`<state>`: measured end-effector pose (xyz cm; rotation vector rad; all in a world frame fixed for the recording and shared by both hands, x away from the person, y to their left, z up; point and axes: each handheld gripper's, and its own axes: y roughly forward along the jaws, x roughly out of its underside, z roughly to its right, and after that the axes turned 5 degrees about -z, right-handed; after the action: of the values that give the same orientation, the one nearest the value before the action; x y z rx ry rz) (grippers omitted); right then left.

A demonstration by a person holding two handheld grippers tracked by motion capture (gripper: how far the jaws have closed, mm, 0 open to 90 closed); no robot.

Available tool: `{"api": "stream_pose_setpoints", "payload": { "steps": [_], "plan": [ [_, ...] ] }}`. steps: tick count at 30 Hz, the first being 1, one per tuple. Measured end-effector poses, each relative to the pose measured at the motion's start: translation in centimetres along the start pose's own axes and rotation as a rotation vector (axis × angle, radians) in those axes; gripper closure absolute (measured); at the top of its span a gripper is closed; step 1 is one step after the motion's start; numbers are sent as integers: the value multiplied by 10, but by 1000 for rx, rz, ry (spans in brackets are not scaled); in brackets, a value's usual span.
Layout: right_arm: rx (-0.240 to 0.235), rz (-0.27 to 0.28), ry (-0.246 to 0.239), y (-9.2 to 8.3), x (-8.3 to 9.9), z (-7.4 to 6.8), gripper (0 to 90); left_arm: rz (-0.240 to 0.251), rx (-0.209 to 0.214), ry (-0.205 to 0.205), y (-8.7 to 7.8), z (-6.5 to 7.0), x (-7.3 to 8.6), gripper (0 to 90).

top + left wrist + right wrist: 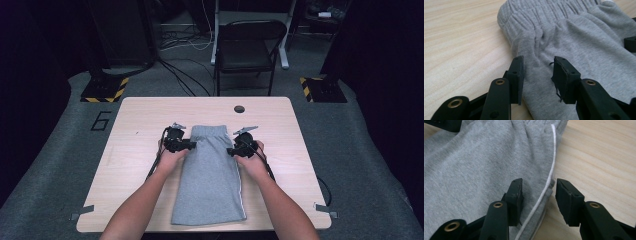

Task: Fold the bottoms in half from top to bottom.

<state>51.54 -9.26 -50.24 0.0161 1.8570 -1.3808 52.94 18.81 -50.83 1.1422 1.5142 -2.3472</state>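
Note:
Grey folded sweatpants (pixel 210 175) lie lengthwise on the wooden table (pixel 135 125), elastic waistband at the far end. A white stripe (pixel 549 180) runs down their right edge. My left gripper (pixel 186 145) is at the left edge of the cloth just below the waistband; in the left gripper view (pixel 537 77) its jaws stand open, straddling the edge of the fabric (pixel 579 45). My right gripper (pixel 232 151) is at the right edge, level with the left one. Its jaws (pixel 537 200) are open too, astride the striped seam.
A round cable hole (pixel 239 109) sits near the table's far edge. Beyond the table stands a black folding chair (pixel 247 45), with cables on the floor and yellow-black striped stand bases (pixel 105 89) at both sides. Bare wood lies left and right of the pants.

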Motion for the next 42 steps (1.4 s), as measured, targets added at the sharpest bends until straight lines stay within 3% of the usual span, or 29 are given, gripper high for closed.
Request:
{"api": "stream_pose_setpoints", "payload": {
  "steps": [13,15,20,24,25,26,33,37,42],
  "plan": [
    [-22,-8,12,6,4,3,572,3,4,16,3,0,4,624],
    [-24,-5,27,7,4,1,581,6,8,-5,4,-1,6,631],
    [-48,-6,27,7,4,1,666,11,20,-6,5,-2,9,693],
    [-83,-8,38,8,3,3,751,3,45,-17,5,-1,10,797],
    [-87,-8,35,8,3,3,762,1,39,-5,5,-1,9,812],
    [-90,-15,57,7,3,2,768,3,38,-15,5,0,10,821],
    [-94,-19,9,6,2,0,796,-8,26,1,-4,-4,12,847],
    [-107,-33,-6,2,3,-1,801,-13,43,0,-12,-8,13,848],
    [-112,-50,-21,0,3,-2,776,-21,40,4,-12,-6,14,847]
  ]
}}
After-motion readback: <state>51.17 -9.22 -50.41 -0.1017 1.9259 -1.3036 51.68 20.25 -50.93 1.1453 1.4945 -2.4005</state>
